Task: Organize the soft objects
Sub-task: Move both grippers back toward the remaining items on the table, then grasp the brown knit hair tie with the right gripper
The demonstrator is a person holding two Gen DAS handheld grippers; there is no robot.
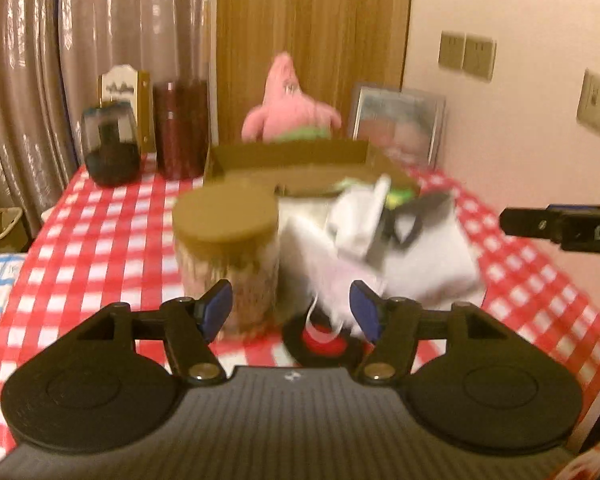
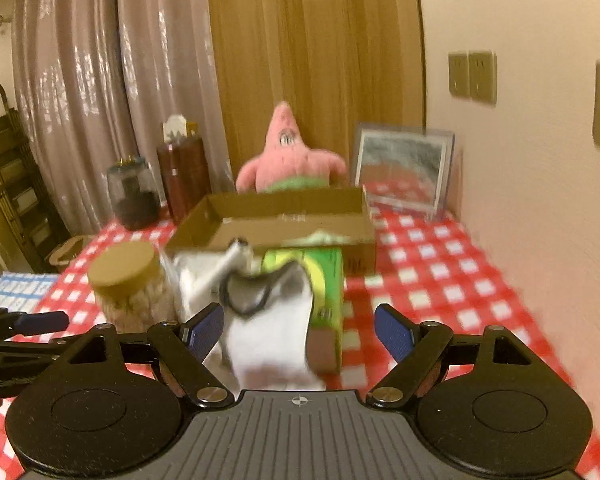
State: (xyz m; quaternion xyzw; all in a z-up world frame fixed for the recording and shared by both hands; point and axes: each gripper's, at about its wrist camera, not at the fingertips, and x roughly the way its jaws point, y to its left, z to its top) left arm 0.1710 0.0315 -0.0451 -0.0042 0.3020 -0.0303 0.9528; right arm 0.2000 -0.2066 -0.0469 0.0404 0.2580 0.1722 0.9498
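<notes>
Nearest, the left gripper [image 1: 291,307] hovers with its blue-padded jaws apart and nothing pressed between them, and the right gripper [image 2: 299,330] stands wider still, also gripping nothing. Just beyond both lies a blurred heap of white socks [image 2: 272,340], one with a dark cuff, resting on a green packet [image 2: 326,276] on the red-and-white checked tablecloth [image 2: 440,280]; a black ring [image 1: 320,342] lies on the cloth under the heap's near edge. Beside the socks, to the left, stands a clear jar with a tan lid [image 1: 226,216]. Behind them sits an open, shallow cardboard box [image 2: 284,216], its front wall touching the packet. Farther back a pink star-shaped plush toy [image 2: 288,156] stands upright behind the box, with a framed picture [image 2: 404,168] leaning against the pale wall on the right and a dark glass jar [image 1: 110,144] and a maroon cylinder [image 1: 182,128] on the left. Shiny taupe curtains [image 2: 84,80] and a wooden panel [image 2: 312,48] close off the room, and switch plates [image 2: 472,76] sit on the right wall.
</notes>
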